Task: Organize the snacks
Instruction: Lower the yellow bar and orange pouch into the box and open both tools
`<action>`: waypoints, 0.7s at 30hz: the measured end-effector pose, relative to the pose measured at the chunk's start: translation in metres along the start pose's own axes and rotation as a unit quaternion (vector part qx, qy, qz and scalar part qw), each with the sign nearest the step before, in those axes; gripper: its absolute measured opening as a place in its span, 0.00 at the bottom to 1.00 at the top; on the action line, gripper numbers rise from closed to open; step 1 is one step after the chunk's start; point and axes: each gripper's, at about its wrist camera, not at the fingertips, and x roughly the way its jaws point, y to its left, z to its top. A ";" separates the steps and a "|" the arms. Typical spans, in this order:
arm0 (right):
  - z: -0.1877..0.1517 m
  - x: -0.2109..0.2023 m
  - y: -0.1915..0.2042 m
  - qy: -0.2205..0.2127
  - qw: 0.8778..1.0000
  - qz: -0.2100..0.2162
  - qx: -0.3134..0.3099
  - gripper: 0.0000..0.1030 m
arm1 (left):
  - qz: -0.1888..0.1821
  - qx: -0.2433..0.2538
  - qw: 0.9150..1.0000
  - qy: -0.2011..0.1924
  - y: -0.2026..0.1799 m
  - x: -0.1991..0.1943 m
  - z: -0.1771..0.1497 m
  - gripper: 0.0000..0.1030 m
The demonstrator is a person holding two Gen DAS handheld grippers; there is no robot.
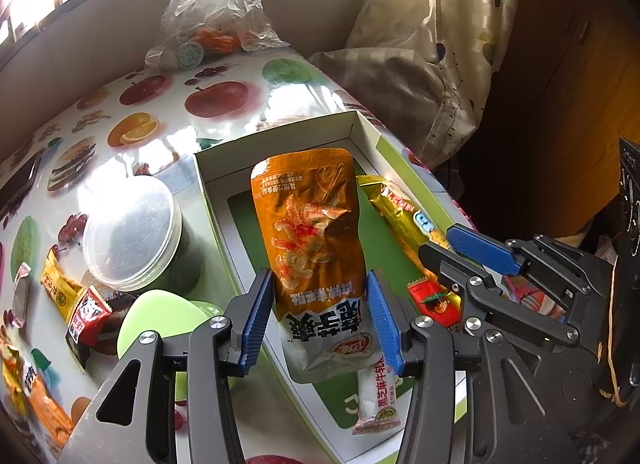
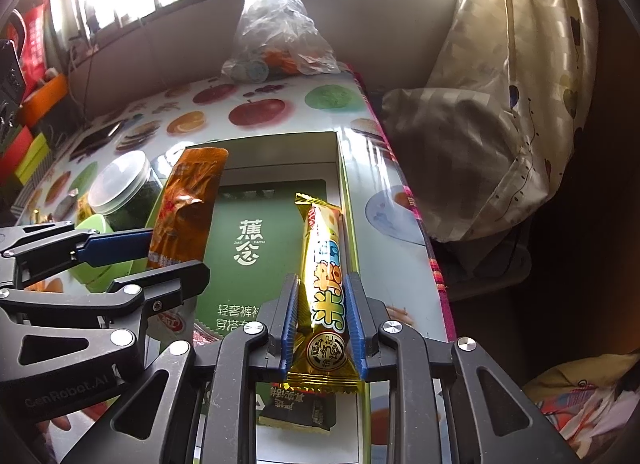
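Both grippers are working over the open white box (image 1: 362, 119) that stands on the desk (image 1: 224, 63), near its right edge. The left gripper (image 1: 318, 320) has its jaws clenched on the lower part of an orange snack pouch (image 1: 308, 219), which hangs over the middle of the box. The right gripper (image 2: 322, 320) grasps a golden snack bar (image 2: 324, 264) between its jaws, along the right wall of the box; from the pictures I cannot tell if the bar already rests on the green floor of the box or is a little above it.

Some part of the task looks done. Inside the box there are already a white stick packet (image 1: 376, 400), a small red packet (image 1: 434, 300) and a dark packet (image 2: 298, 410) at the near end.

More work remains, in my judgement. On the desk at the left of the box several snacks still lie loose: a yellow packet (image 1: 58, 288), a red and black packet (image 1: 86, 318) and an orange packet (image 1: 44, 400) near the edge of the view. A clear jar (image 1: 134, 236) with a plastic lid and a green scoop-like thing (image 1: 158, 324) stand just beside the box, and a plastic bag (image 1: 212, 7) with more items sits at the far end. So the task seems about at the middle, with two snacks in hand now.
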 end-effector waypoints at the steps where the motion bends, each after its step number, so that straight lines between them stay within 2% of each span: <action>1: 0.000 -0.001 0.000 0.000 1.000 0.000 0.001 0.22 | -0.002 -0.001 1.000 0.001 0.001 0.000 0.000 0.48; 18: -0.003 -0.014 0.000 -0.014 1.000 -0.003 0.010 0.26 | -0.006 -0.004 1.000 -0.003 -0.001 -0.008 -0.003 0.51; 21: -0.004 -0.016 -0.001 -0.016 1.000 -0.013 0.012 0.32 | -0.009 -0.005 1.000 0.001 0.000 -0.008 -0.004 0.51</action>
